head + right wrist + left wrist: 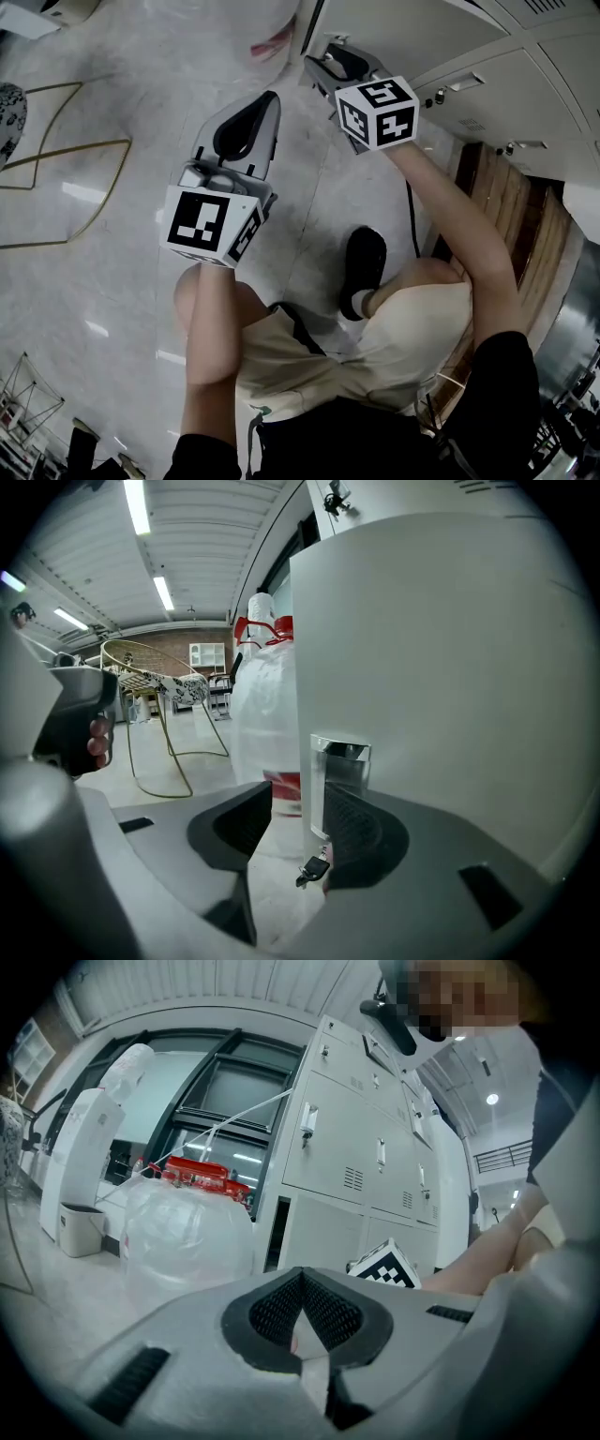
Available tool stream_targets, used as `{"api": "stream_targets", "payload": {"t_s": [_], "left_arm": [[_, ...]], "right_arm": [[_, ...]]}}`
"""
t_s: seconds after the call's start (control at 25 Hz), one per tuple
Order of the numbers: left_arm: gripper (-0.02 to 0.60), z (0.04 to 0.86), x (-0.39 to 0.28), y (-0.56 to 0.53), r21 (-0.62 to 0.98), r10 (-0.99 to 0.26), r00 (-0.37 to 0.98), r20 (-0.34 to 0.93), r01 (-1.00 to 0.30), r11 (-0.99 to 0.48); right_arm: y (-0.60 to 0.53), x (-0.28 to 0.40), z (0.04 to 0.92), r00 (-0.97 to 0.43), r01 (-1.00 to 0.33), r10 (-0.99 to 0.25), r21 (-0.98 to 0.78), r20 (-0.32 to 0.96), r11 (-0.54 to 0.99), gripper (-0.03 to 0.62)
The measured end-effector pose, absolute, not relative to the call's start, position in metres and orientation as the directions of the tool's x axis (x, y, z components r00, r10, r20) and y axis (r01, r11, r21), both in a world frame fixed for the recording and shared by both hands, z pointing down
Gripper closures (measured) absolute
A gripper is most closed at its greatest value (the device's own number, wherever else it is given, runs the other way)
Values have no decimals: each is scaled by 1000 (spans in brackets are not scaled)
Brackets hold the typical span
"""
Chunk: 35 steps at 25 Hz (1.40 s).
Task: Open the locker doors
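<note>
Head view and both gripper views of a locker-opening task. The right gripper [300, 841], at upper centre of the head view, has its jaws apart and straddling the free edge of a pale metal locker door [441, 667], which fills the right half of the right gripper view. A chrome pull handle [339, 771] stands between the jaws: the right-hand pad lies against or just beside it, the left-hand pad is clear of it, so nothing is clamped yet. A small key [315, 867] hangs just below the handle. The left gripper [305, 1335], at centre left of the head view, has its jaws closed together on nothing and points toward the bank of lockers [361, 1138]. Judged from its look, the door is thin sheet steel: stiff, light, swinging on a hinge, with smooth paint that offers little purchase. The handle is the better hold, gripped across its width and drawn outward along the door's arc, keeping clear of the key.
</note>
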<state>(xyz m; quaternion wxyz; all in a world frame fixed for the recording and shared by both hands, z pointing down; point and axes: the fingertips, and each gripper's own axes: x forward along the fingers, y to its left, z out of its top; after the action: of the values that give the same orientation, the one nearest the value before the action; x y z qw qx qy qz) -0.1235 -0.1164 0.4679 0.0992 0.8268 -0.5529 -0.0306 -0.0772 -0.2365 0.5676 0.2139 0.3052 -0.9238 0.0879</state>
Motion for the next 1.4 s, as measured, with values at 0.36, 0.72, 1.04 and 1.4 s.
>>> {"api": "stream_targets", "payload": {"t_s": [0.36, 0.72, 1.04, 1.4], "left_arm": [[566, 469, -110, -114, 183, -902, 428, 58, -893, -412], [566, 479, -103, -121, 193, -886, 460, 63, -876, -442], [566, 490, -93, -125, 191, -864, 498, 77, -858, -477], [566, 496, -79, -127, 180, -842, 533, 81, -839, -513]], "right_arm": [[-198, -61, 567, -745, -555, -493, -9, 450, 832, 433], [-170, -43, 566, -793, -472, -422, -5, 440, 882, 434], [-142, -18, 566, -801, -440, -402, 19, 443, 898, 434], [-122, 13, 565, -779, -518, -465, -13, 420, 855, 444]]}}
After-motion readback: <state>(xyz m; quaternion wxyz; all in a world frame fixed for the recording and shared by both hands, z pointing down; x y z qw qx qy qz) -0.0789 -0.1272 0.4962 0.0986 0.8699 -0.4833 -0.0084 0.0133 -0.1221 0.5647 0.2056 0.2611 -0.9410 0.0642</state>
